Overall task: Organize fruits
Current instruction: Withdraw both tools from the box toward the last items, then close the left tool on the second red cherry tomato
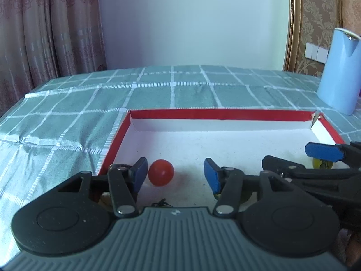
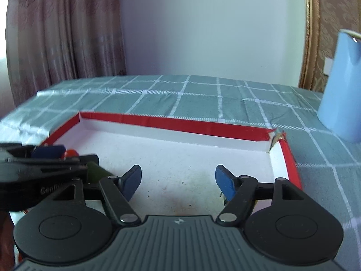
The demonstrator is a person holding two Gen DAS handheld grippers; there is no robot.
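A shallow box with a red rim (image 1: 216,114) and a white floor lies on the checked cloth. My left gripper (image 1: 176,176) is open low over the box's near left corner. A small red tomato (image 1: 160,172) rests on the floor between its jaws, right by the left pad and well clear of the right pad. My right gripper (image 2: 178,180) stands open over the box's near right part, with only bare floor between its fingers. A yellowish fruit (image 1: 320,164) shows under its blue pad (image 1: 325,151). The tomato (image 2: 71,152) also peeks out in the right wrist view.
A tall light-blue jug (image 1: 338,72) stands on the cloth beyond the box's far right corner (image 2: 274,139), which is torn. The green checked tablecloth (image 1: 67,113) stretches left and back to a curtain and a white wall. Dark specks mark the box floor.
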